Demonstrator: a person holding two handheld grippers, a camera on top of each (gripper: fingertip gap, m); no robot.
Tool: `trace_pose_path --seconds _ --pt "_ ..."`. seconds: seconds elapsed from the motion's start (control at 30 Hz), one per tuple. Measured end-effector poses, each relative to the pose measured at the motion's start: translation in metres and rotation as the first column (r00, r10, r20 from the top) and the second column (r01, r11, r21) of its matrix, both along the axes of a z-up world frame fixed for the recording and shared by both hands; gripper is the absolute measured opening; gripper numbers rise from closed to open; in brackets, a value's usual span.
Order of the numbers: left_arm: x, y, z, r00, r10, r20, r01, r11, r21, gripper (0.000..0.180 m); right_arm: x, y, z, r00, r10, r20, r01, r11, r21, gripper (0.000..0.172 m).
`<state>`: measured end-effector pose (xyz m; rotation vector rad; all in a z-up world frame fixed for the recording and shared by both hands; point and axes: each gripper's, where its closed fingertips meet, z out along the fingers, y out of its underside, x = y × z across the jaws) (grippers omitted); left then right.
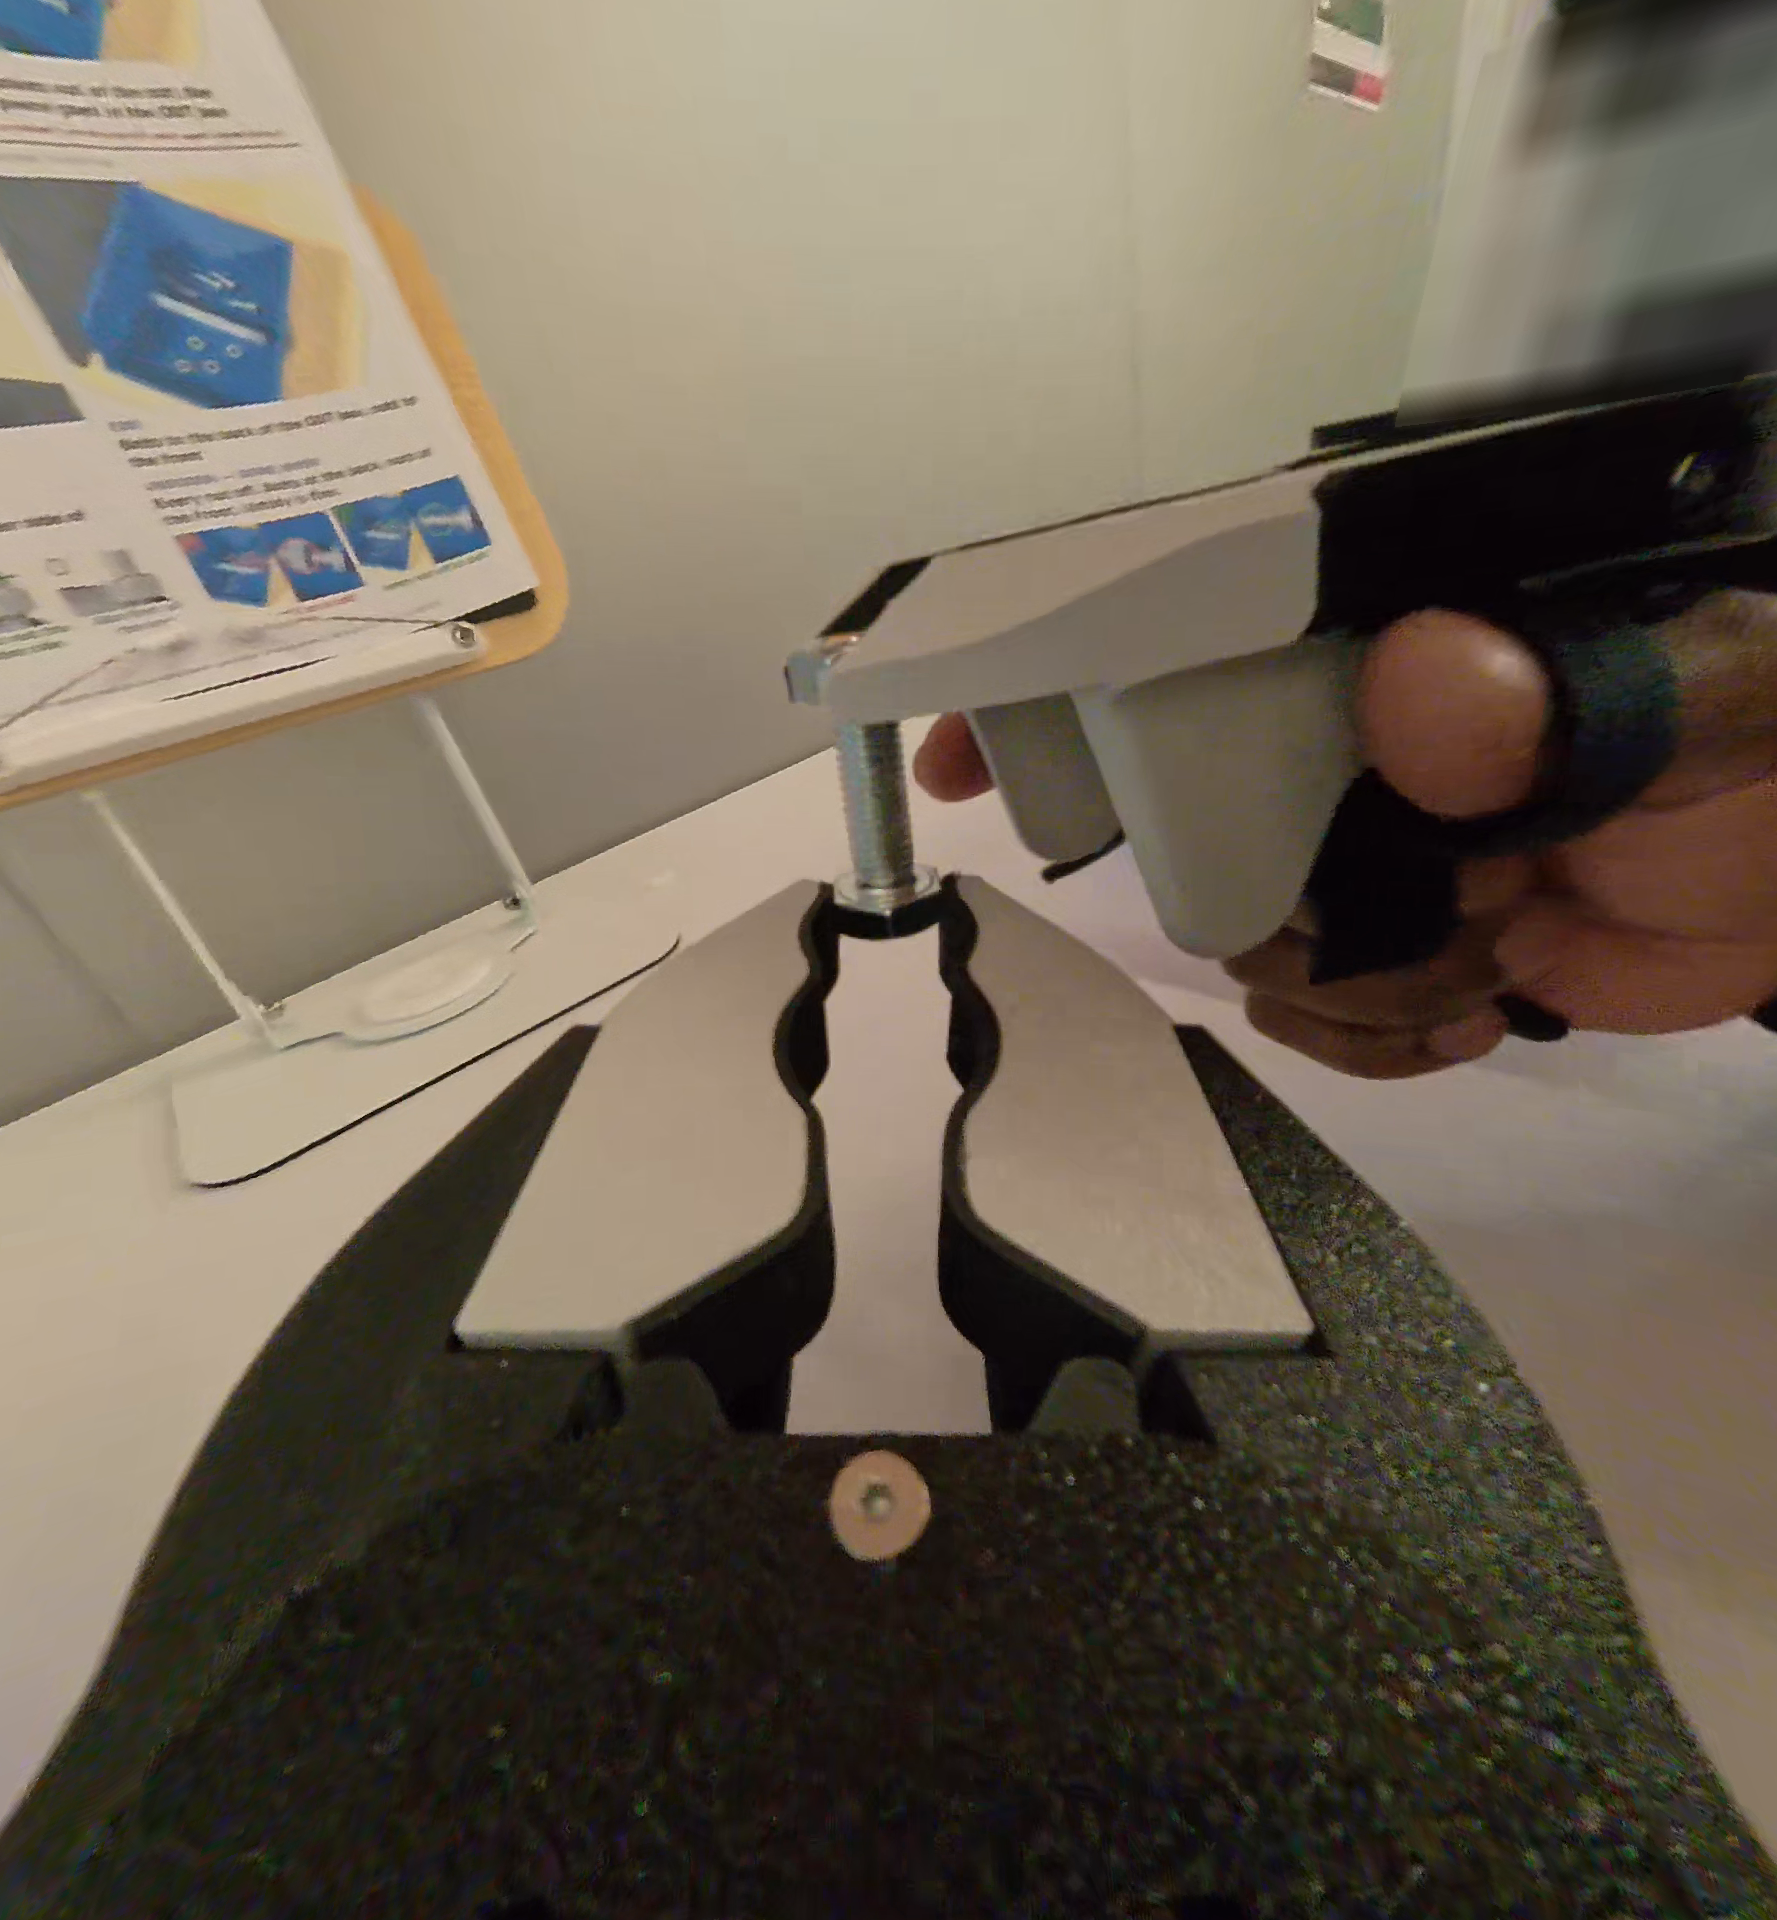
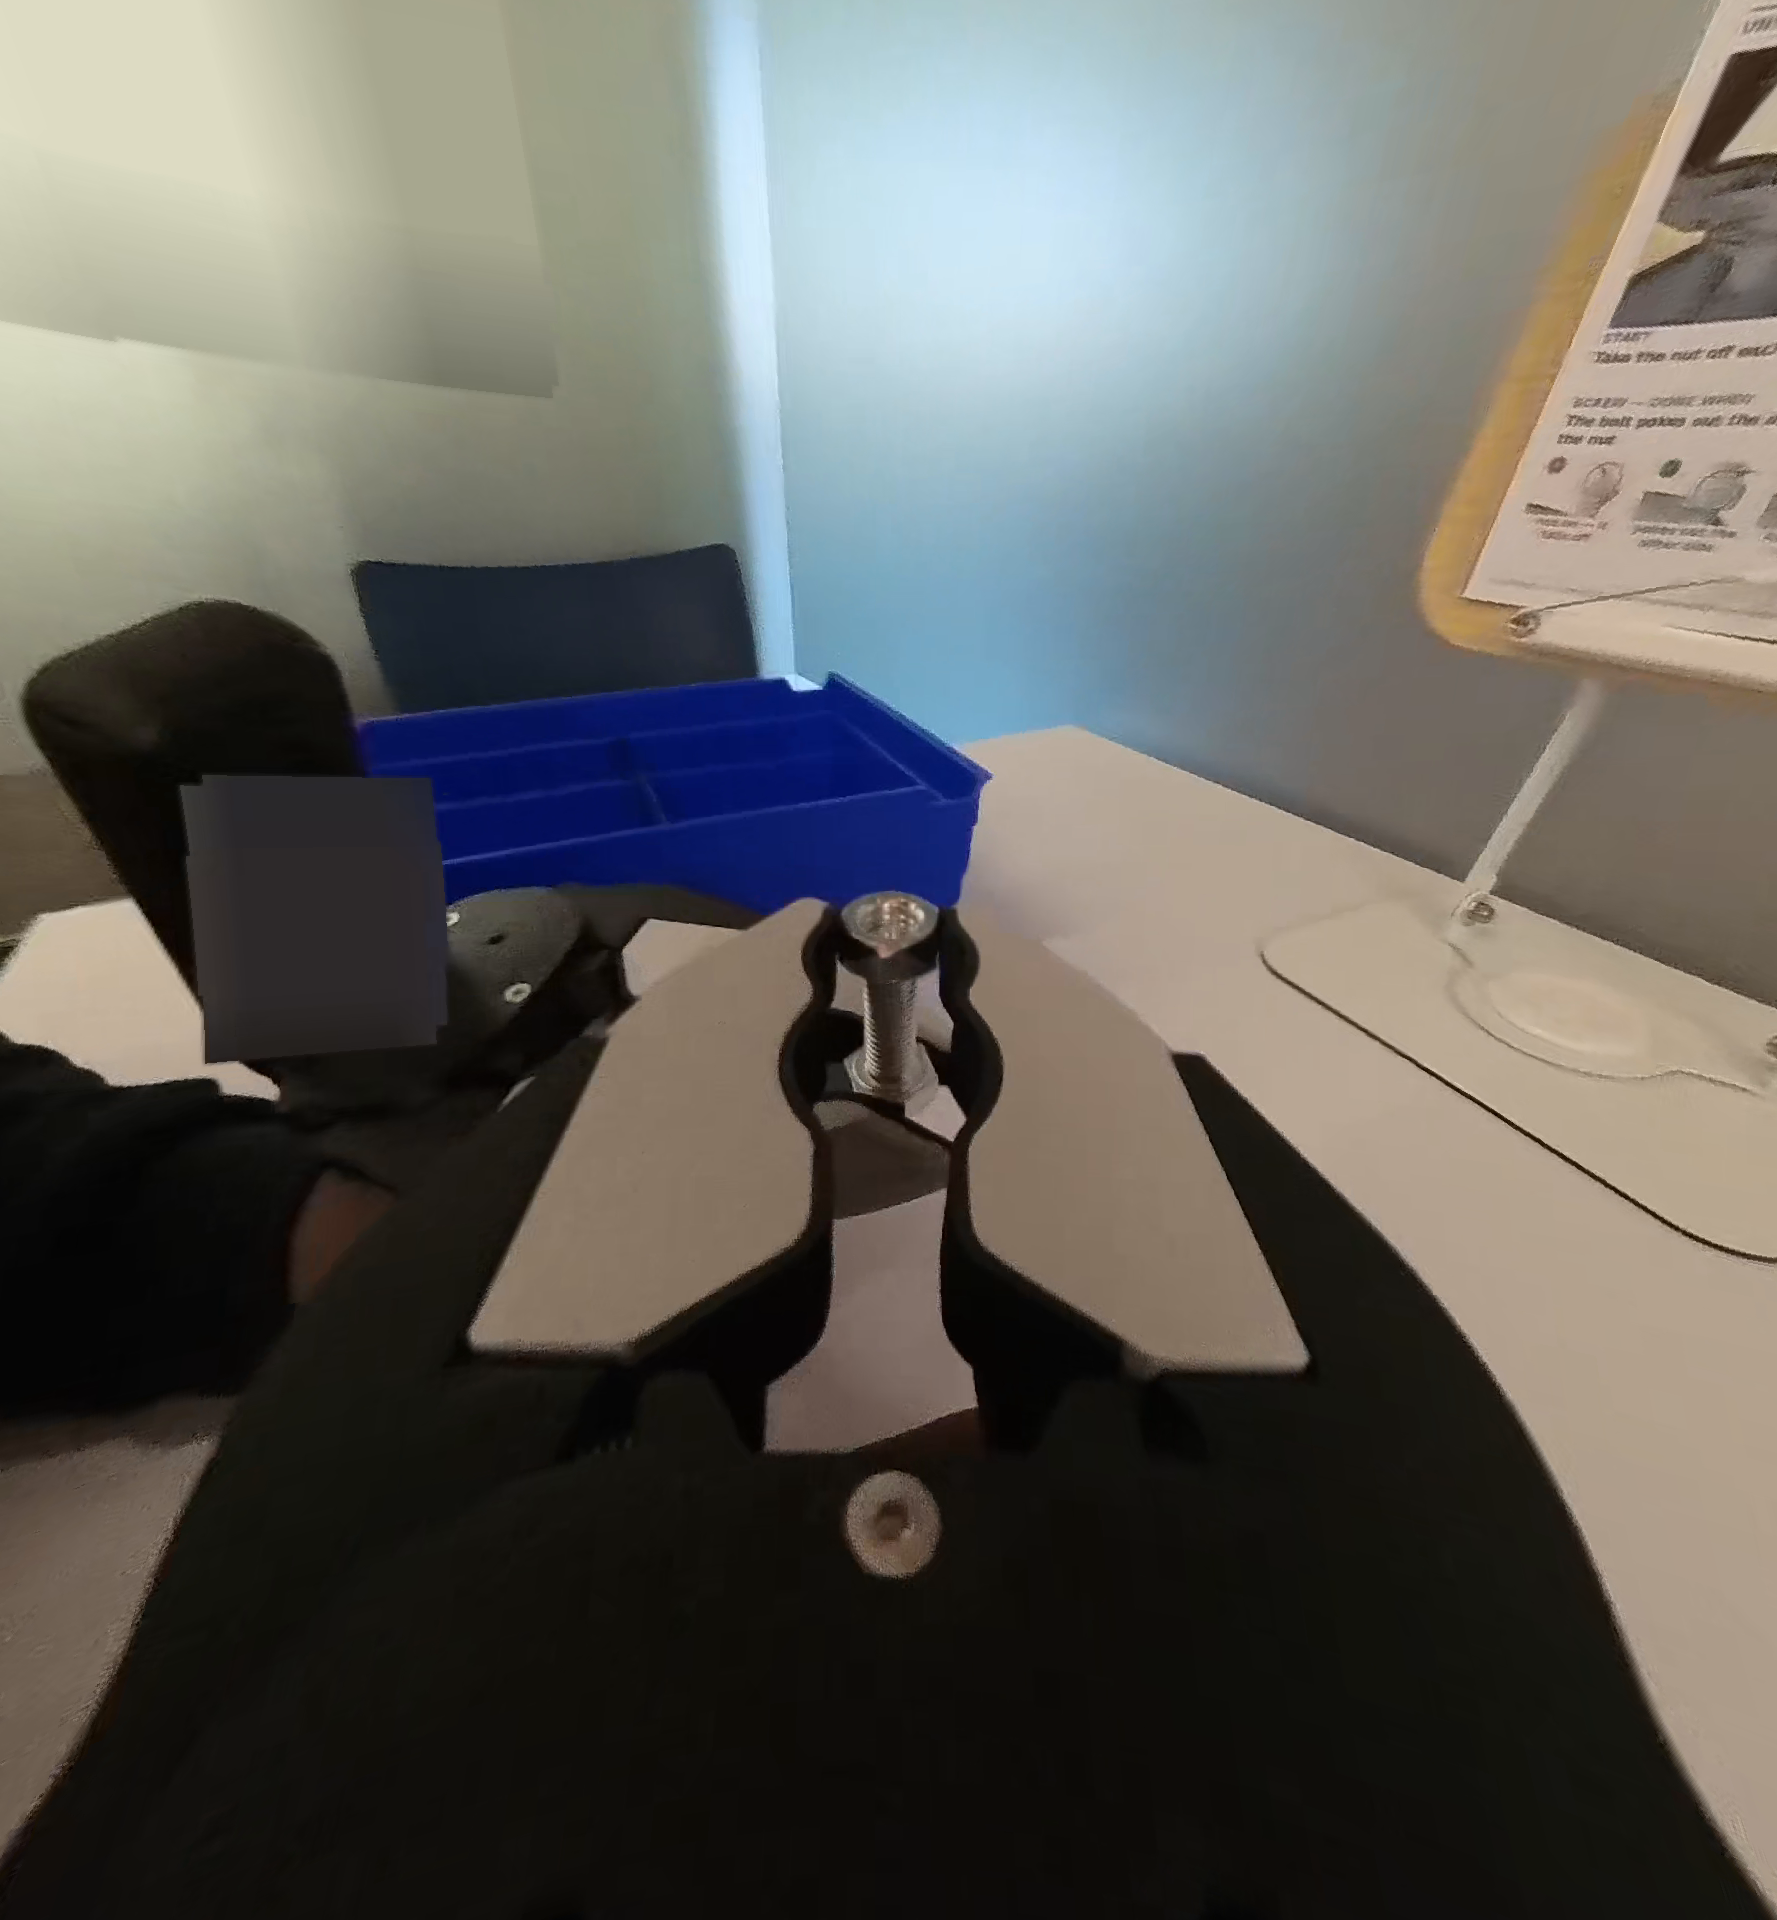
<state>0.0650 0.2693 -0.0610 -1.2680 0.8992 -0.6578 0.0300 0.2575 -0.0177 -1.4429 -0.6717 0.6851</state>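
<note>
I am looking along the left gripper [image 1: 889, 914], and its two fingertips are pinching a silver hex nut [image 1: 892, 902] just above the centre of the left wrist view. A threaded bolt [image 1: 868, 800] is standing upright out of that nut, its long axis running straight up the frame. The bolt's head is sitting at the top, where the right gripper [image 1: 842, 649] is reaching in from the right edge with a hand [image 1: 1549, 831] around its grip.

In the right wrist view I am seeing the same stack from above. The right gripper's fingertips [image 2: 941, 951] are pressing on the bolt's hex head [image 2: 889, 928] at the centre, and the shank is dropping away below it toward the nut [image 2: 882, 1075]. So the two grippers are lined up on one vertical axis, right on top, left underneath. A blue compartment tray [image 2: 718, 831] is sitting on the white table [image 2: 1227, 883] behind, left of centre, and a document stand [image 2: 1632, 997] is at the right edge.
</note>
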Motion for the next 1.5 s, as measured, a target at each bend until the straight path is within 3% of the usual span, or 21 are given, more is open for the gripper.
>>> trace_pose_path --seconds 0.07,0.13,0.23,0.33,0.4,0.5,0.67,0.73,0.8,1.03,1.17,1.27,1.43,1.5 --pt "-0.001 -0.003 0.002 0.999 -0.044 0.017 0.044 0.999 -0.008 0.018 -0.003 -0.008 0.004 0.997 0.066 0.026 -0.067 0.997 0.034 0.036" --pt "0.002 -0.013 0.005 0.988 -0.149 0.049 0.150 0.989 -0.020 0.018 -0.003 -0.019 0.010 0.980 0.199 0.009 -0.199 0.979 0.042 0.043" --pt "0.005 -0.029 0.010 0.947 -0.304 0.107 0.311 0.949 -0.048 0.018 0.003 -0.027 0.013 0.942 0.330 -0.053 -0.331 0.944 0.007 0.046" --pt "0.010 -0.037 0.005 0.929 -0.363 0.077 0.368 0.928 -0.055 0.018 0.007 -0.035 0.016 0.915 0.396 -0.080 -0.396 0.918 0.022 0.039" --pt "0.014 -0.044 0.002 0.914 -0.402 0.050 0.404 0.913 -0.052 0.018 0.005 -0.035 0.011 0.920 0.390 -0.040 -0.390 0.921 0.013 0.029" --pt "0.017 -0.044 -0.004 0.924 -0.383 -0.003 0.382 0.923 -0.042 0.018 0.000 -0.033 0.004 0.933 0.360 0.005 -0.360 0.933 -0.005 0.000" --pt "0.017 -0.039 -0.006 0.948 -0.314 -0.047 0.314 0.949 -0.011 0.018 -0.008 -0.034 0.005 0.960 0.279 -0.001 -0.279 0.960 0.019 0.003" --pt "0.016 -0.038 -0.007 0.949 -0.312 -0.043 0.311 0.950 -0.025 0.018 -0.010 -0.041 0.010 0.957 0.291 0.018 -0.291 0.955 0.056 0.023" --pt "0.015 -0.036 -0.007 0.949 -0.315 -0.033 0.314 0.949 -0.030 0.018 -0.008 -0.046 0.014 0.951 0.308 0.034 -0.309 0.947 0.081 0.032" --pt "0.014 -0.047 0.000 0.918 -0.396 0.023 0.397 0.917 -0.025 0.018 0.013 -0.044 0.011 0.929 0.369 0.005 -0.368 0.927 0.072 0.034" --pt "0.016 -0.051 0.001 0.904 -0.426 0.024 0.427 0.904 -0.018 0.018 0.009 -0.045 0.002 0.925 0.376 0.051 -0.378 0.924 0.058 0.026" --pt "0.015 -0.043 -0.002 0.933 -0.360 -0.011 0.360 0.933 -0.003 0.018 0.004 -0.038 -0.001 0.954 0.292 0.074 -0.297 0.953 0.061 0.017" --pt "0.001 -0.010 -0.007 0.986 -0.037 -0.165 0.058 0.991 0.121 0.018 0.007 -0.012 -0.010 0.998 -0.046 0.030 0.047 0.998 -0.029 0.018" --pt "-0.001 -0.006 -0.010 0.980 0.015 -0.198 0.016 0.988 0.154 0.018 0.004 -0.014 -0.013 0.996 -0.061 0.057 0.062 0.998 -0.015 0.023"
